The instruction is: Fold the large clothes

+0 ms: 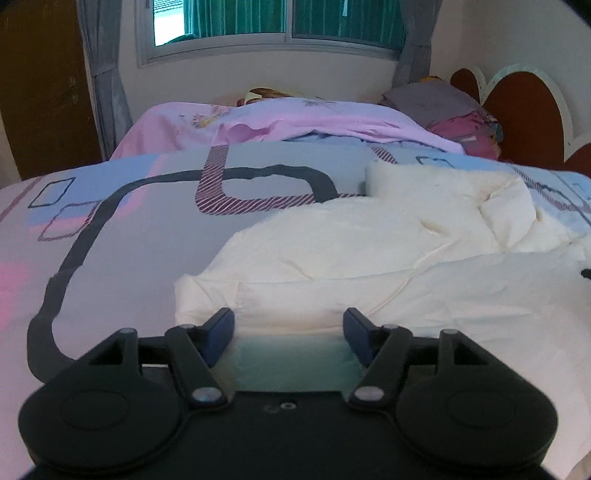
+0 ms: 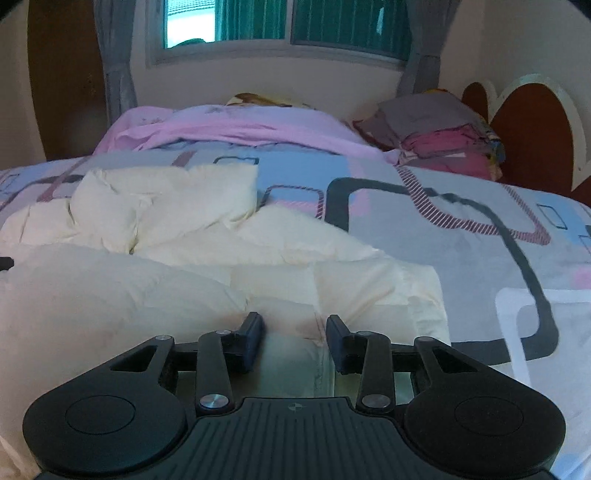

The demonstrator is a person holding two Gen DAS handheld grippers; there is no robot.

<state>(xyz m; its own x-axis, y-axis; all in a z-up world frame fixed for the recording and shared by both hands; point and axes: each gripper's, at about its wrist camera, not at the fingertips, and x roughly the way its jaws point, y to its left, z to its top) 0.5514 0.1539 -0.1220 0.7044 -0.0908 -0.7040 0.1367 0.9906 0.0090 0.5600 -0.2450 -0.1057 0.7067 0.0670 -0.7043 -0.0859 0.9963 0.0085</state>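
Left gripper (image 1: 289,325): black linkage, blue pads, jaws parted, straddling the near hem of a cream quilted padded garment (image 1: 369,251) without pinching it. Right gripper (image 2: 295,332): same build, jaws narrower yet apart, poised over a stitched seam of the same garment (image 2: 221,258), nothing clamped.

Spread across a patterned bedsheet (image 1: 147,229) of grey, blue and pink blocks with black and striped curving bands. Near edge squared off and doubled over, likely one fold made already; farther part bunched into puffy lumps, a sleeve-like flap jutting up, not yet flattened. Judged roughly early to midway: smoothing and further folds left.

Matte, soft, pillowy fabric, seams dividing plump panels. Beyond: crumpled pink blanket (image 1: 295,118), stacked folded cloths (image 2: 443,136), scalloped brown headboard (image 2: 532,133), curtained window (image 1: 277,22).
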